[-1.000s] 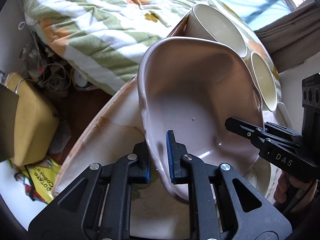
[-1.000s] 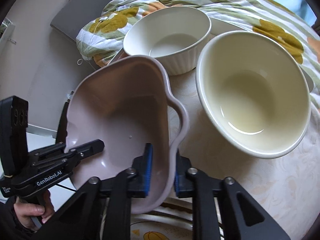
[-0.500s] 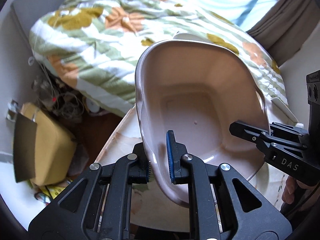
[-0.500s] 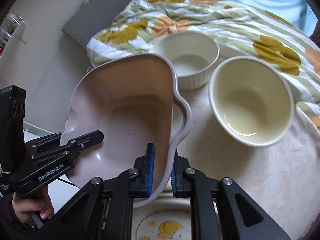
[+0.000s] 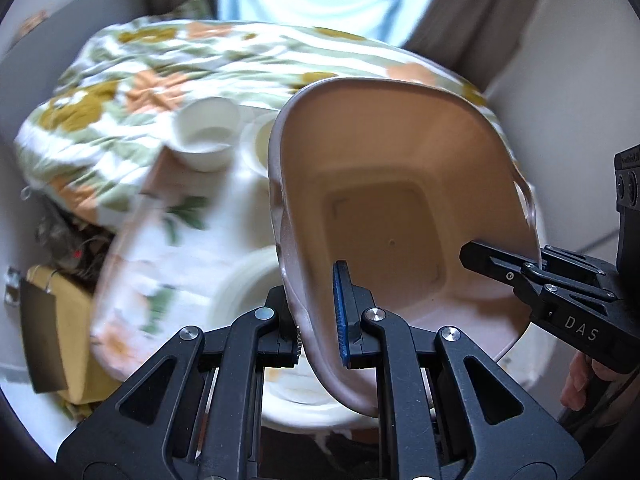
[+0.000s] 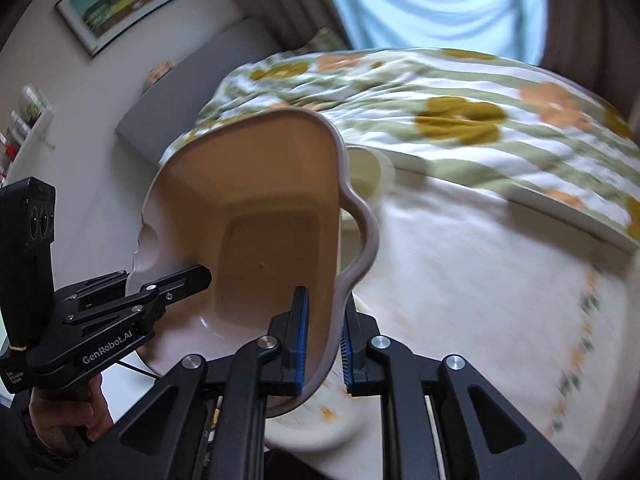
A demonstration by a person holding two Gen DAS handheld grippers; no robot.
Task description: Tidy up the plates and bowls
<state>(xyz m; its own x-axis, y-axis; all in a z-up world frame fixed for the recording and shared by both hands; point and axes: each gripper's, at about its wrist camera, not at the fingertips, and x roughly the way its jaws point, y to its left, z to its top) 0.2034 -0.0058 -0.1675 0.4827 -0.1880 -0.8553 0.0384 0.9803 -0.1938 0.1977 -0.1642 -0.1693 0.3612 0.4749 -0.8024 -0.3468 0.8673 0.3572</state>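
Pink handled baking dish (image 5: pixel 384 208) is pinched at opposite rims by left gripper (image 5: pixel 320 320) & right gripper (image 6: pixel 324 336), jaws clamped on its walls, prob. so weight is shared w/o tipping.

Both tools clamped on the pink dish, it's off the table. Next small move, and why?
Probably lower it level toward the plate just beneath. The left tool and right tool pinch opposite rims of the pink dish, which hangs tilted; the two bowls stand farther off.
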